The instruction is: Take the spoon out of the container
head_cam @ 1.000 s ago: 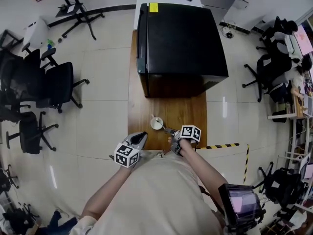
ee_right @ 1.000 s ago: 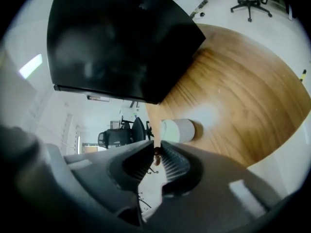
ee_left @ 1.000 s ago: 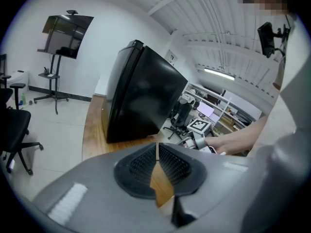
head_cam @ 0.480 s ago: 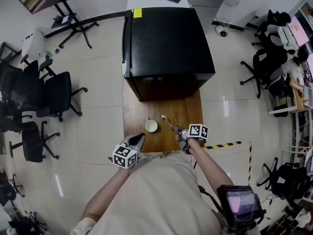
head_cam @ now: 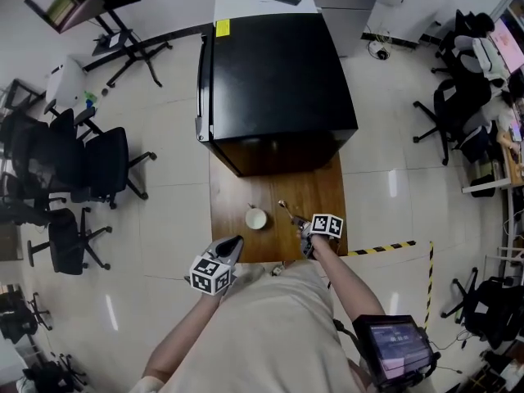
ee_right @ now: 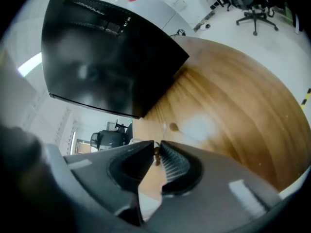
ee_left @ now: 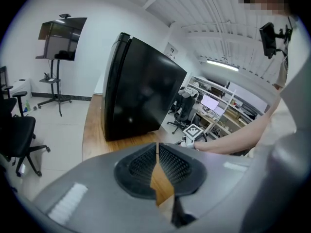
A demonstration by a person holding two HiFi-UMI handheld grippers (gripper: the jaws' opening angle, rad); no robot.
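The spoon (head_cam: 286,210) was a thin, stiff metal thing, light by the look of it and likely slippery, so the sound place to take it was the handle end, clear of the bowl. That was how it stood: the right gripper (head_cam: 302,224), toward the table's near right corner, had its jaws all but together, pinching the slim handle between the ribbed pads, with the bowl pointing away toward the table's far edge. The spoon was out of the container (head_cam: 256,218), apart from it on its right; whether it touched the table (head_cam: 233,191) I could not tell. The small pale container sat near the near edge, a little left of the middle. The left gripper (head_cam: 232,244) hung at the near left corner, jaws meeting at the tips, with nothing between them.
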